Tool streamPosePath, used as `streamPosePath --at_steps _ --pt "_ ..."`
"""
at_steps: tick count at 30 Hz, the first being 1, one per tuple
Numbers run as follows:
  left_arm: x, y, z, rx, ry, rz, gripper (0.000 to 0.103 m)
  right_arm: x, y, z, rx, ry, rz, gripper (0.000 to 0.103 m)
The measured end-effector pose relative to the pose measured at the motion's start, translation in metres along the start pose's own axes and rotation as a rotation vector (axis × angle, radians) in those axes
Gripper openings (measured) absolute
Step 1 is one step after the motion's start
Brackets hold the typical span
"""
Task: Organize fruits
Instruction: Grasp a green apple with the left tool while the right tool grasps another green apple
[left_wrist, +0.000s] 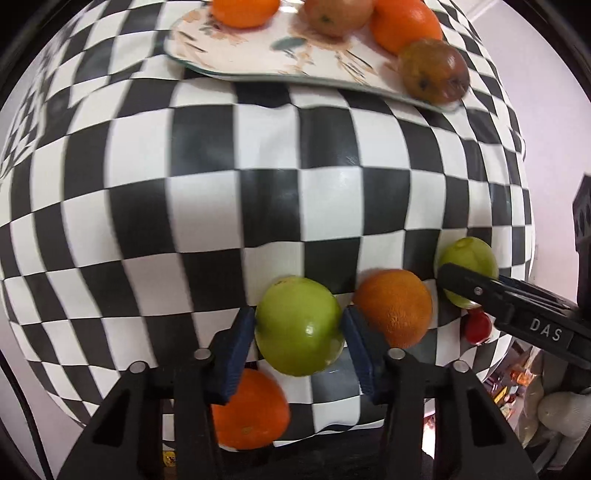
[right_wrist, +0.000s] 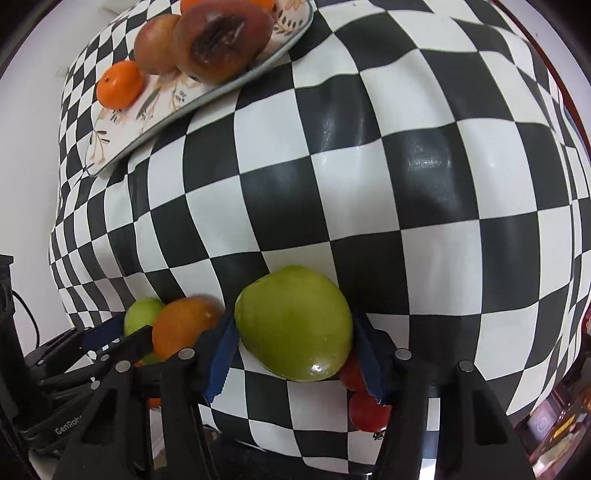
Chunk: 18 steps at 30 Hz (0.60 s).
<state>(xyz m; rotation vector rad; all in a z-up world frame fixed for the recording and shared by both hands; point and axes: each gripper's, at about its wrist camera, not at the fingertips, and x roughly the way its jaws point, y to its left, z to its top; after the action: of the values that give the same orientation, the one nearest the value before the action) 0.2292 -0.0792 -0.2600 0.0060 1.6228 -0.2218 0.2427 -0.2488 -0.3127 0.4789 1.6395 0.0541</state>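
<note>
My left gripper (left_wrist: 298, 326) is shut on a green apple (left_wrist: 299, 325), its blue pads pressed on both sides. An orange (left_wrist: 393, 306) lies just right of it and another orange (left_wrist: 249, 410) below it. My right gripper (right_wrist: 293, 332) is shut on a second green apple (right_wrist: 295, 326); it also shows in the left wrist view (left_wrist: 467, 269). Small red fruits (right_wrist: 365, 406) lie under it. A floral plate (left_wrist: 258, 55) at the far side holds oranges (left_wrist: 404, 24) and brownish-red apples (left_wrist: 432, 70).
The table wears a black-and-white checkered cloth (left_wrist: 295, 184). The plate (right_wrist: 166, 99) sits at the far left in the right wrist view. The table's near edge runs just under both grippers. A white wall (right_wrist: 26, 147) lies beyond the table.
</note>
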Motion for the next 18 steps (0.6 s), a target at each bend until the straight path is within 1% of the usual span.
streamPosePath --at_steps 2,4,5,6,7,9,10,14,16,17,18 --pt "-0.009 0.004 0.0 0.004 -0.035 0.03 0.044 -0.005 -0.001 -0.002 -0.007 -0.018 -0.009 0.061" --pt "-0.008 0.004 0.003 0.006 -0.029 0.026 0.048 -0.006 -0.001 -0.001 -0.016 -0.023 -0.017 0.061" --pt "-0.004 0.005 0.004 -0.011 -0.017 0.006 0.049 -0.004 -0.001 0.001 -0.013 -0.021 -0.014 0.061" --pt "0.0 0.006 0.005 -0.016 0.004 -0.008 0.057 -0.003 -0.002 0.002 -0.013 -0.017 -0.012 0.061" --pt "0.006 0.006 0.005 -0.023 0.033 -0.019 0.061 -0.003 -0.003 0.003 -0.012 -0.014 -0.012 0.061" --pt "0.017 0.006 0.005 -0.049 0.065 -0.058 0.063 -0.002 -0.005 0.005 -0.007 -0.01 -0.011 0.061" --pt "0.021 0.005 0.003 -0.058 0.079 -0.075 0.063 -0.003 -0.005 0.006 -0.008 -0.011 -0.01 0.061" --pt "0.032 0.001 0.002 -0.071 0.103 -0.097 0.063 -0.001 -0.006 0.009 0.006 -0.008 0.0 0.062" --pt "0.035 0.002 0.004 -0.077 0.106 -0.105 0.057 -0.002 -0.009 0.009 0.004 -0.006 -0.001 0.062" --pt "0.034 0.002 0.002 -0.081 0.101 -0.112 0.051 -0.003 -0.012 0.008 0.003 -0.005 -0.001 0.062" --pt "0.032 -0.002 0.007 -0.083 0.094 -0.105 0.051 -0.004 -0.013 0.007 0.004 -0.006 0.0 0.062"
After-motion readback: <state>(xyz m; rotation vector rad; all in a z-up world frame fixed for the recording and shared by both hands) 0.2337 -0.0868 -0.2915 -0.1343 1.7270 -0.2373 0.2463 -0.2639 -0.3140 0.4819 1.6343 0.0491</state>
